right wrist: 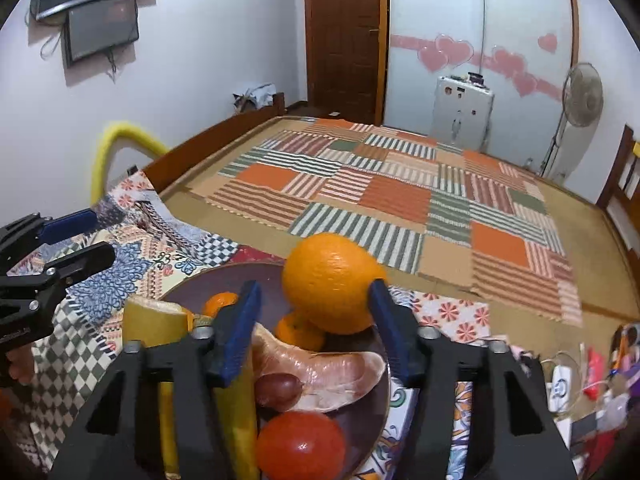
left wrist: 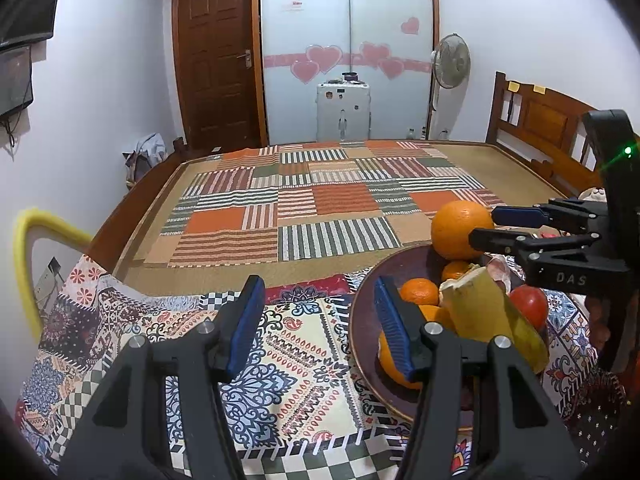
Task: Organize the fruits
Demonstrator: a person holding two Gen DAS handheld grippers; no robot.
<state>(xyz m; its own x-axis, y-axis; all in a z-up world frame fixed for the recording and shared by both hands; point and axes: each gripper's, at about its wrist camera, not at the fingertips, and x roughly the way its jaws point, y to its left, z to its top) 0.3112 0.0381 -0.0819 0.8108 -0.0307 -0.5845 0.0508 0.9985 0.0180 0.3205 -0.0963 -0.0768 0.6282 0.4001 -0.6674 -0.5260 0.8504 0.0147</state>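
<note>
Orange (right wrist: 330, 282) atop bowl (left wrist: 362, 320), right gripper (right wrist: 314, 320) spread around it (left gripper (left wrist: 316, 324) agape).

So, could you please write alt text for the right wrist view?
The open right hand-held gripper hovers at a large orange atop a brown bowl of fruit: small oranges, a tomato, a pomelo wedge. The left hand-held gripper shows at left, a patchwork mat beyond.
</note>
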